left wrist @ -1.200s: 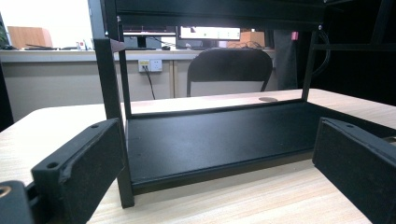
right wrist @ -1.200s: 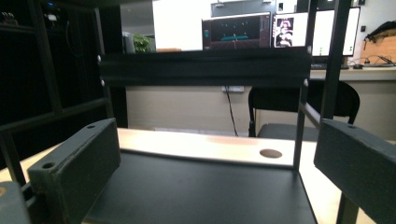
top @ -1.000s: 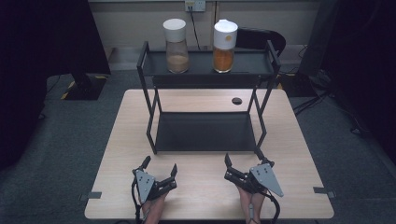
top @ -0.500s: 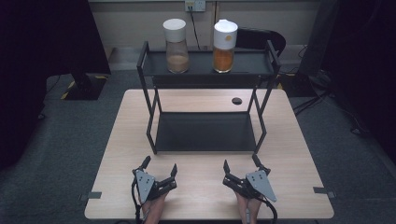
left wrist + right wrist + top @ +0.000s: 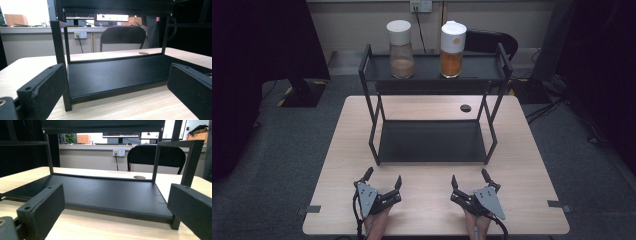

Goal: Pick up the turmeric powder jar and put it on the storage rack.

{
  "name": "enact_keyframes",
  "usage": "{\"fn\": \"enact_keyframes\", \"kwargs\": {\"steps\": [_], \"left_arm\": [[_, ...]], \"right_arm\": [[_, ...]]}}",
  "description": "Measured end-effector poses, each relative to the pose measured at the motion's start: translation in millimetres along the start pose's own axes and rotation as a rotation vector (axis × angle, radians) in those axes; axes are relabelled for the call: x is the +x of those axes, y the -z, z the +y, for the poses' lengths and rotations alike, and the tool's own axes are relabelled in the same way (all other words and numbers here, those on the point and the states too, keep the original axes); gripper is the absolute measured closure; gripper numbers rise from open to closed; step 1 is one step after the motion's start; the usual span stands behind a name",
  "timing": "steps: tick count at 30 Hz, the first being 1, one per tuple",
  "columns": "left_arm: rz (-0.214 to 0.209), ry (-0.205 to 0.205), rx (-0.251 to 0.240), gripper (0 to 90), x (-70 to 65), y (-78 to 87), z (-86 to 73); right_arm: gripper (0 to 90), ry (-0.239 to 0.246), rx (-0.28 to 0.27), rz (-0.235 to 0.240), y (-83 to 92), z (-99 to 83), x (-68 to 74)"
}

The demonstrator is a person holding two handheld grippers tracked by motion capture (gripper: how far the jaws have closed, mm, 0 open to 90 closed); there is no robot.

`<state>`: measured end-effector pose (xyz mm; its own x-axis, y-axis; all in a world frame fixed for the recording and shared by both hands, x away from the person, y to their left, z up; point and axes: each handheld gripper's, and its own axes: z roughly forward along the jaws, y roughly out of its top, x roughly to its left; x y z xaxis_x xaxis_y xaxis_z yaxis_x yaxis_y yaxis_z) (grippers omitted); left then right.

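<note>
A black two-tier metal rack point(image 5: 432, 142) stands on the wooden table point(image 5: 522, 165). On its top shelf are two white-lidded jars: one with brown contents point(image 5: 401, 49) on the left, one with orange contents point(image 5: 452, 49) on the right. My left gripper point(image 5: 383, 179) rests near the table's front edge, open and empty, facing the rack's lower shelf point(image 5: 117, 72). My right gripper point(image 5: 470, 178) rests beside it to the right, also open and empty, looking at the same shelf point(image 5: 105, 192).
A round cable hole point(image 5: 465, 108) sits in the table behind the rack. A black chair point(image 5: 492, 42) stands beyond the table's far edge, with a wall socket point(image 5: 421, 6) behind. A dark monitor stand base point(image 5: 302, 92) is on the floor at left.
The right gripper has shifted slightly left and toward the front edge. The left gripper has stayed put.
</note>
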<state>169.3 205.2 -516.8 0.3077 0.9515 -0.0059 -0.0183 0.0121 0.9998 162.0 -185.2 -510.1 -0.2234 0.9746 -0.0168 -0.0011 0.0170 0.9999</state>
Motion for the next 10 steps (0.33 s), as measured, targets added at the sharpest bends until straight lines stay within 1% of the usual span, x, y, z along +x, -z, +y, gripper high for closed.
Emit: {"fn": "enact_keyframes", "kwargs": {"steps": [3,6,10], "left_arm": [[0.0,0.0,0.0,1.6,0.0,0.0,0.0],[0.0,0.001,0.0,1.4,-0.1,0.0,-0.1],[0.0,0.0,0.0,1.4,0.1,0.0,0.0]], "right_arm": [[0.5,0.014,-0.013,0.001,1.0,-2.1,1.4],[0.5,-0.002,-0.021,-0.001,1.8,-3.8,0.2],[0.5,-0.004,-0.025,-0.003,2.1,-4.4,0.3]]}}
